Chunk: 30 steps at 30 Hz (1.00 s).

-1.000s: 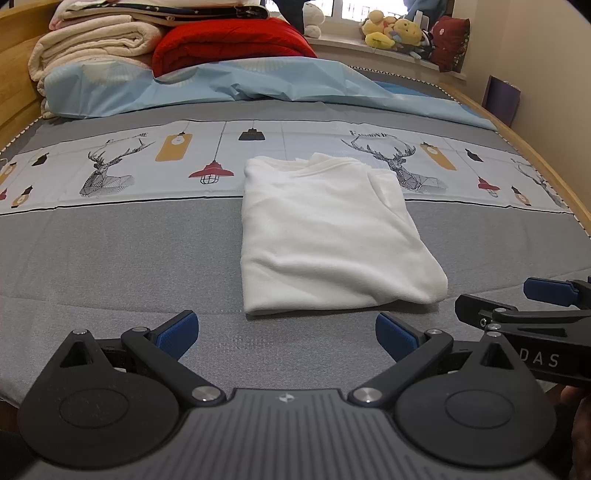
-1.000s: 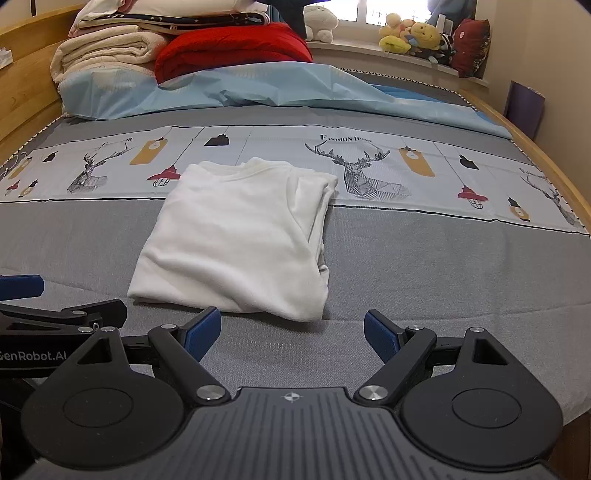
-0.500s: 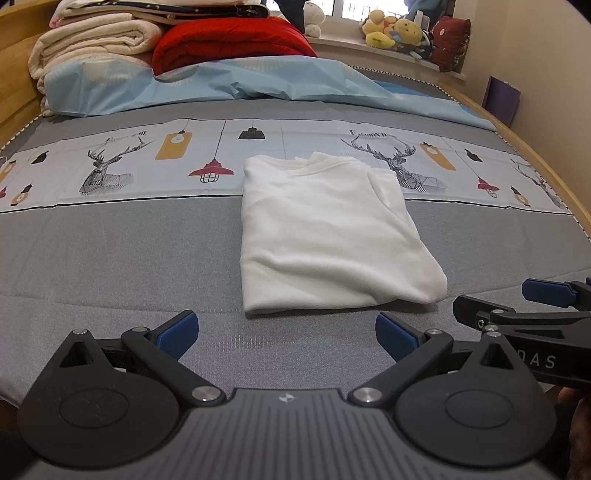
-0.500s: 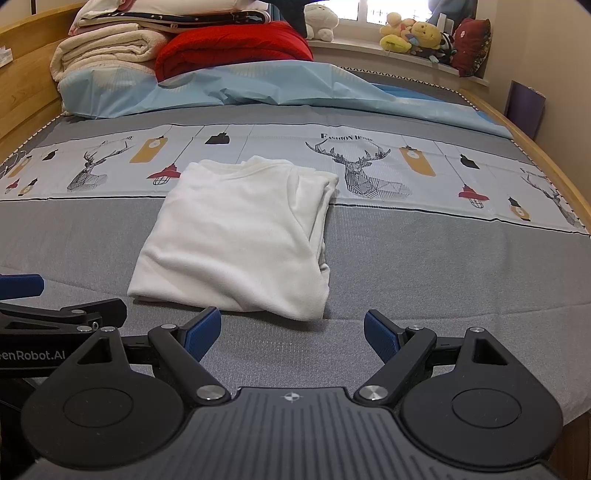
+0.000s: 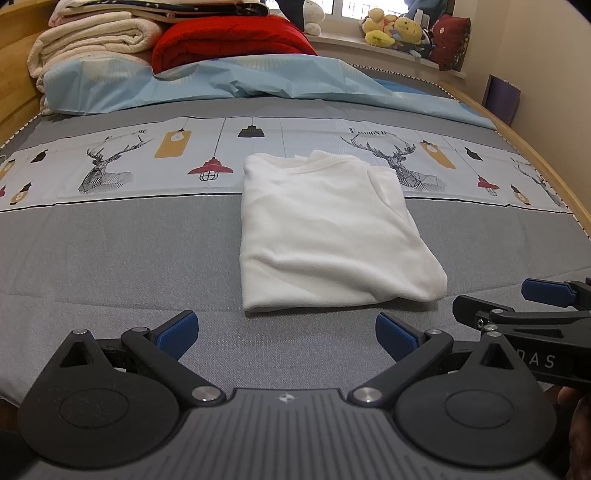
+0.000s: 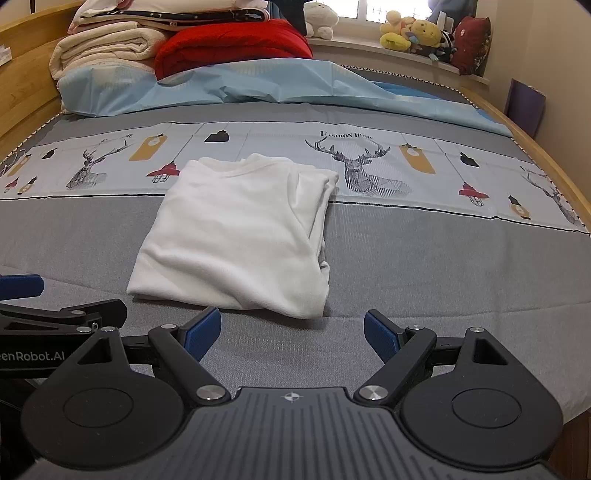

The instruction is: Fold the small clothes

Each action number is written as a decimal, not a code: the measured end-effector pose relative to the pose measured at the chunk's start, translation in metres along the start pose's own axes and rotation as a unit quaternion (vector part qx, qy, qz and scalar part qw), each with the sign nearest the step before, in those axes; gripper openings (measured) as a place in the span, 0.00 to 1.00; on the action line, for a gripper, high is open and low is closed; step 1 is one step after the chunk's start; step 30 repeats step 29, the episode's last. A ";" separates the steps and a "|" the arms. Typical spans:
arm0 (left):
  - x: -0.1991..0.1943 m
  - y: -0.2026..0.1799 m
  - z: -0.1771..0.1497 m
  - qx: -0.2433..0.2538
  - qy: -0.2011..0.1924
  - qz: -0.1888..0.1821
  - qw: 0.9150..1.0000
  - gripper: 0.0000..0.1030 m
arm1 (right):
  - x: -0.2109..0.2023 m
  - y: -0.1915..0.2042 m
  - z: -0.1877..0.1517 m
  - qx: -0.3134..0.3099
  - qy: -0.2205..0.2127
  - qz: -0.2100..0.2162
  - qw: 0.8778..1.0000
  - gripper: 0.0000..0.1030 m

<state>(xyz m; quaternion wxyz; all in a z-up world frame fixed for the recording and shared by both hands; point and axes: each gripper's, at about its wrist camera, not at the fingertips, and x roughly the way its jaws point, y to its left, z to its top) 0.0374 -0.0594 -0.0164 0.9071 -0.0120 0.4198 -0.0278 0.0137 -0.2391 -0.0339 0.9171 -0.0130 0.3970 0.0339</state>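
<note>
A white garment point(image 5: 328, 236) lies folded into a rough rectangle on the grey bed cover point(image 5: 110, 258), its neckline at the far end. In the right wrist view the same white garment point(image 6: 240, 236) shows stacked layers along its right edge. My left gripper point(image 5: 286, 332) is open just short of the near hem, with nothing between its blue pads. My right gripper point(image 6: 291, 332) is open too, in front of the near right corner. Each gripper appears at the edge of the other's view.
A patterned band with deer and lamps point(image 5: 147, 158) crosses the bed behind the garment. Beyond it lie a light blue sheet point(image 5: 240, 81), a red quilt point(image 5: 229, 40) and cream blankets point(image 5: 92, 40). Plush toys point(image 5: 395, 29) sit on the sill. A wooden bed rail point(image 5: 554, 170) runs along the right.
</note>
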 end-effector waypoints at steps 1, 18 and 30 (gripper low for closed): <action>0.000 0.000 0.000 0.000 0.000 0.000 1.000 0.99 | 0.000 0.000 0.000 0.000 0.000 0.000 1.000 0.83; 0.002 0.000 -0.001 -0.003 0.003 0.000 1.000 0.99 | 0.002 -0.004 0.002 0.000 0.006 0.002 1.000 0.83; 0.002 0.000 0.000 -0.003 0.003 -0.001 1.000 0.99 | 0.003 -0.005 0.002 -0.001 0.006 0.003 1.000 0.83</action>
